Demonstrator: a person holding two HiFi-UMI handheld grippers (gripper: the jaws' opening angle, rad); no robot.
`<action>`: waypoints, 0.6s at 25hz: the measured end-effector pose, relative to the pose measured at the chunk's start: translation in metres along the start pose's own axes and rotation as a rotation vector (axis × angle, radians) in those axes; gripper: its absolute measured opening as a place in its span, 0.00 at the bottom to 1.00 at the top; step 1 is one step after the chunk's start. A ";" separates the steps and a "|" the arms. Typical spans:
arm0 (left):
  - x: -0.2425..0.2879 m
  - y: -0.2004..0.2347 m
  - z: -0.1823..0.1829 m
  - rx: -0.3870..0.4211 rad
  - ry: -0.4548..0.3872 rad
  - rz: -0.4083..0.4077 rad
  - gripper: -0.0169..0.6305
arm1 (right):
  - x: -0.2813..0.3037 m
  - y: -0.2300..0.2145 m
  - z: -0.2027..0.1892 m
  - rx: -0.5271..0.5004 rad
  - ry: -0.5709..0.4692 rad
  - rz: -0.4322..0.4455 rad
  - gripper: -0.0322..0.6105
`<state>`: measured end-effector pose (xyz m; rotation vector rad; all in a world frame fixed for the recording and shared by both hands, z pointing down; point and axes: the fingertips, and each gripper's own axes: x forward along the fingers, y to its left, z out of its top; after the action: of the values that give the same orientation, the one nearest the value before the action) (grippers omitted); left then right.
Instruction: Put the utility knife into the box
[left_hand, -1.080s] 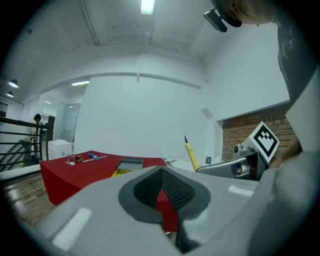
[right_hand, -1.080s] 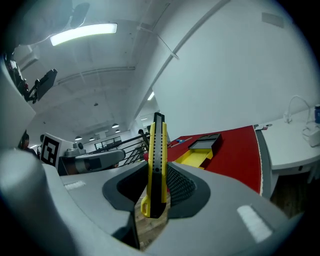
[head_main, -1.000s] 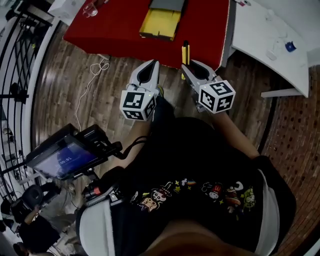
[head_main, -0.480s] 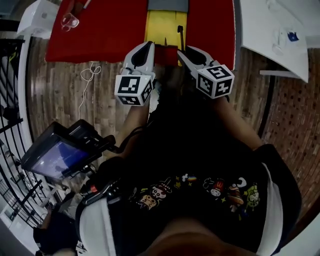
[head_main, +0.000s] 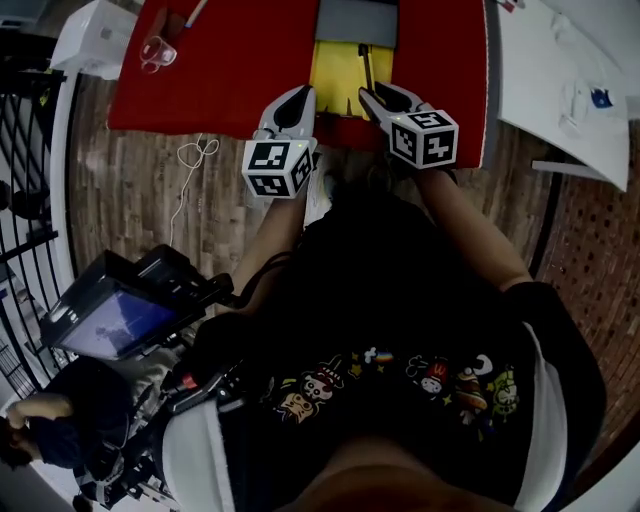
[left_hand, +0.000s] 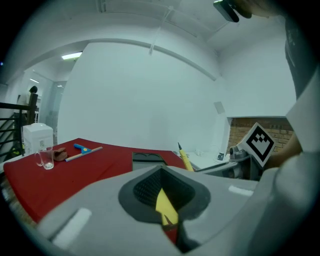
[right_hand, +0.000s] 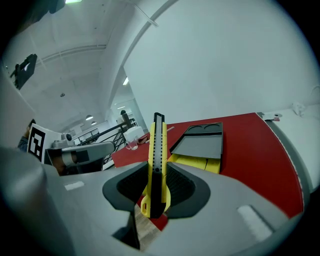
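While it waited to be put away, the utility knife (right_hand: 156, 160) stood upright at the middle of the right gripper view. It was clamped low on its yellow body between the fingers (right_hand: 240, 200) of the right gripper (head_main: 372, 98), probably so it could be lowered end first. The yellow box (head_main: 338, 72) lay just ahead, top centre of the head view, on the red tabletop (head_main: 220, 60), with a grey lid (right_hand: 200, 142) behind it. The left gripper (head_main: 296, 105) hung alongside, its fingers together on nothing. The box's inside was hard to make out, and the knife's butt was sunk between the pads.
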<state>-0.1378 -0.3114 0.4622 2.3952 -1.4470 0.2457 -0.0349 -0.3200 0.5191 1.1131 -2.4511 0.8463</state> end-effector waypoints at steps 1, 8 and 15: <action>0.002 0.001 -0.003 -0.003 0.008 0.000 0.03 | 0.004 -0.001 -0.002 0.001 0.005 -0.005 0.27; 0.019 0.002 -0.022 0.001 0.052 -0.008 0.03 | 0.034 -0.013 -0.026 -0.010 0.096 -0.034 0.27; 0.026 -0.001 -0.031 -0.006 0.073 -0.010 0.03 | 0.057 -0.028 -0.051 -0.048 0.225 -0.079 0.27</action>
<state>-0.1242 -0.3214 0.4991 2.3629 -1.4010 0.3220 -0.0484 -0.3350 0.5982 1.0296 -2.2178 0.8354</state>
